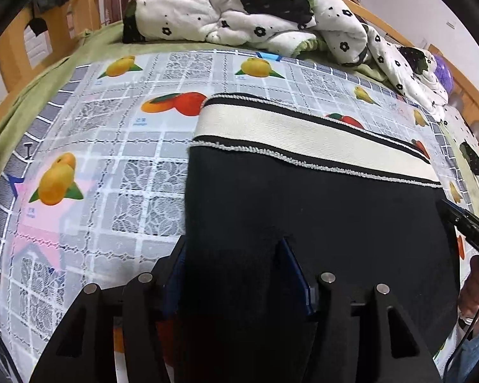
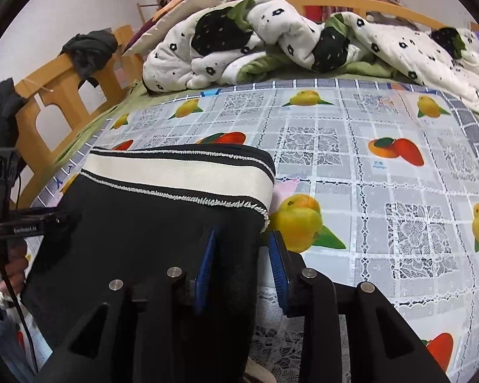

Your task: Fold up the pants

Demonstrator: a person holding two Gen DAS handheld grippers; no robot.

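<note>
Our left gripper (image 1: 231,255) has its jaws closed on the left edge of the black pants (image 1: 319,223), dark cloth filling the gap between the blue pads. Our right gripper (image 2: 242,249) likewise pinches the pants' (image 2: 143,229) right edge, just below the cream waistband (image 2: 182,175). Both grippers point forward along the bed, side by side, level with the cloth. The pants lie flat on the fruit-print tablecloth (image 2: 383,191), waistband farthest from us. Beyond it a crumpled floral quilt (image 1: 239,9) rests near the wooden bed frame (image 2: 48,95).
</note>
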